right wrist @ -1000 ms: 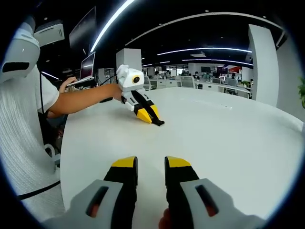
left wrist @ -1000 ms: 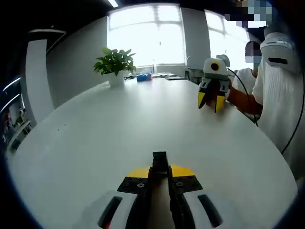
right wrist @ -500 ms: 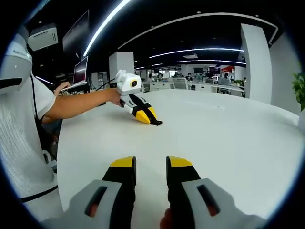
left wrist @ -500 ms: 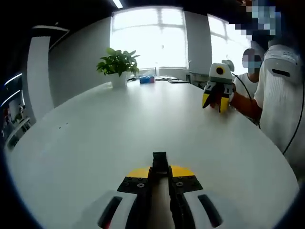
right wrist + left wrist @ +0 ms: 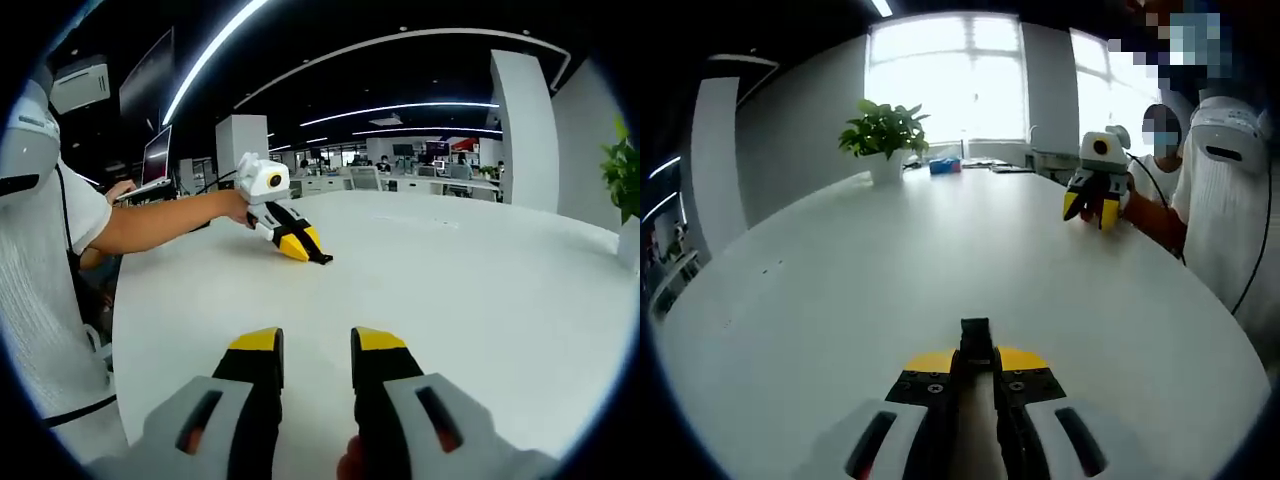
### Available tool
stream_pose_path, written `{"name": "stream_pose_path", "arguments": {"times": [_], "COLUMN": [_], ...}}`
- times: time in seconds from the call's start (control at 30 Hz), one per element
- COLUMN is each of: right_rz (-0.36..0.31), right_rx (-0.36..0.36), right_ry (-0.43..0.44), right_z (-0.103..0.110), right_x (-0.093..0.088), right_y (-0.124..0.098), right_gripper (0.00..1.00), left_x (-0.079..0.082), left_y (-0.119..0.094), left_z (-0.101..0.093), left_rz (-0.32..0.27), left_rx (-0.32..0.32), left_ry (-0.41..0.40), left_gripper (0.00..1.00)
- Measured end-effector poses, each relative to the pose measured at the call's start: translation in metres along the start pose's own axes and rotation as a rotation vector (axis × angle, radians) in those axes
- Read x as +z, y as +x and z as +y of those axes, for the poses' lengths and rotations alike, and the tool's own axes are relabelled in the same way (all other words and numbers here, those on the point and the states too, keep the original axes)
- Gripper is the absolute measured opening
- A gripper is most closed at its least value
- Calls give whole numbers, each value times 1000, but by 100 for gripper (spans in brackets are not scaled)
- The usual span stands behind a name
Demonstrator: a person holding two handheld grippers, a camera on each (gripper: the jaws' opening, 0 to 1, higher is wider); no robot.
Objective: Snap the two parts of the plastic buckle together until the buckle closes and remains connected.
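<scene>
- In the left gripper view we see the left gripper low at the front, its jaws drawn together on a small black buckle part that juts out past the yellow tips, just above the white table.
- In the right gripper view the right gripper rises from the bottom with its two yellow-tipped jaws standing apart and nothing between them; bare table shows through the gap.
- Beyond its jaws, in the right gripper view, we see the left gripper lying low over the table with a black piece at its tip, at or just above the surface, a bare forearm reaching out behind it.
- In the left gripper view the right gripper sits farther off to the right above the table edge, yellow tips pointing down, held by a person in a white top.
- We cannot find the second half of the buckle in either view.
- At the far edge of the table in the left gripper view stands a potted plant in a white pot, with a small blue object near it and bright windows behind.
- In the right gripper view the far background is an open office with desks under long ceiling lights, and a white pillar to the right.
</scene>
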State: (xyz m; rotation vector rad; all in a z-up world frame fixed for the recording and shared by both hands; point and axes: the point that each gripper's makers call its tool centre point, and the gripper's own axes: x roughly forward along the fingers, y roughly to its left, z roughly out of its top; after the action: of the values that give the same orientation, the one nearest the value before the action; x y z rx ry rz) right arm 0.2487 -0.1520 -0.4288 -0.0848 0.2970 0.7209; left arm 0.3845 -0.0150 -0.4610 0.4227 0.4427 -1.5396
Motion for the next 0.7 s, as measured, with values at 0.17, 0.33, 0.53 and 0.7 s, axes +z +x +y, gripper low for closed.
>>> {"name": "stream_pose_path", "arguments": {"times": [0.17,0.33,0.53,0.7], "right_rz": [0,-9,7,12], "right_rx": [-3,-4,-2,-12], "right_ry": [-7,-3,-9,6], "right_z": [1,1,2,-1], "right_x": [0,1,-2,-3], "right_y": [0,-1,1,2], "right_gripper": [27,27,28,28], "left_x": [1,1,0,2], "left_y": [1,2,2,3], "left_z": [4,5,9,9], "left_rz": [6,12,6,-5], "left_rx": [-1,-5,-14,-19], "left_ry": [9,12,9,29], "left_gripper": [11,11,11,12]}}
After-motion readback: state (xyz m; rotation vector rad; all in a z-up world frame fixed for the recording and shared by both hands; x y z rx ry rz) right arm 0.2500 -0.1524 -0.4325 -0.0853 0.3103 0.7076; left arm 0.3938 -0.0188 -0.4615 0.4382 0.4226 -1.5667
